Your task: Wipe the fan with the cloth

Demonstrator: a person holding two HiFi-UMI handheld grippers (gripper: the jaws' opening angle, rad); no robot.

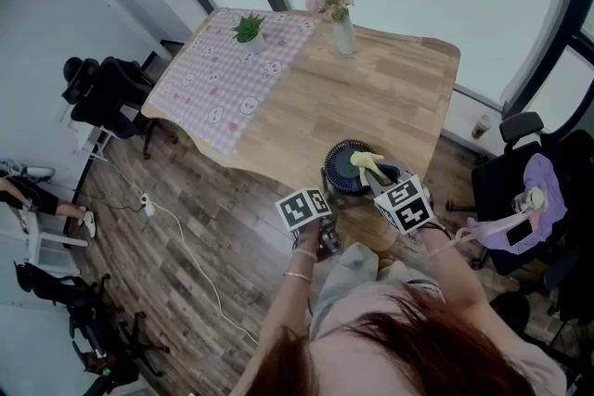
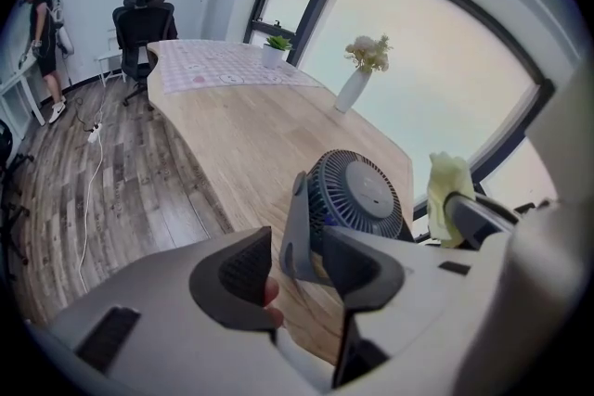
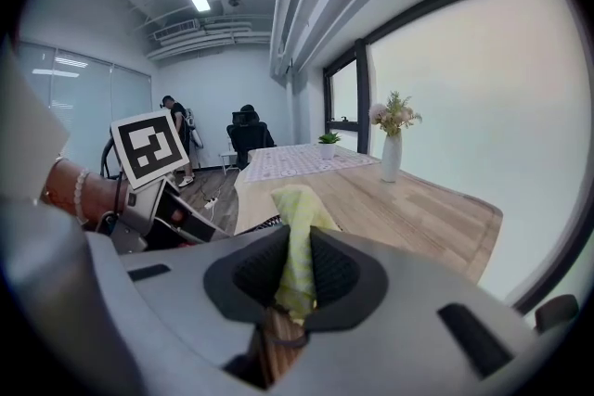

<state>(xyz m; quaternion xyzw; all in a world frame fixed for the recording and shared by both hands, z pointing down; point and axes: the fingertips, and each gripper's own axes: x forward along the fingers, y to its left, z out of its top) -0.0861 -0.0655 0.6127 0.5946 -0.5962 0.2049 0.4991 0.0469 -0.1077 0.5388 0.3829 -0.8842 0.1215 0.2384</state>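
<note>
Cloth (image 3: 295, 232) sits pinched in downward-tilted right gripper (image 3: 297, 269) over fan (image 2: 360, 192).

One fan (image 1: 338, 173), one cloth (image 1: 368, 164), seemingly two chairs (image 1: 109, 93).

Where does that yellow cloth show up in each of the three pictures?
Head view: cloth, low centre, against the fan.
Left gripper view: cloth at right, beside the fan.
Right gripper view: cloth in the centre, pinched by the right gripper.
Shared landmark: the flower vase on the table.
</note>
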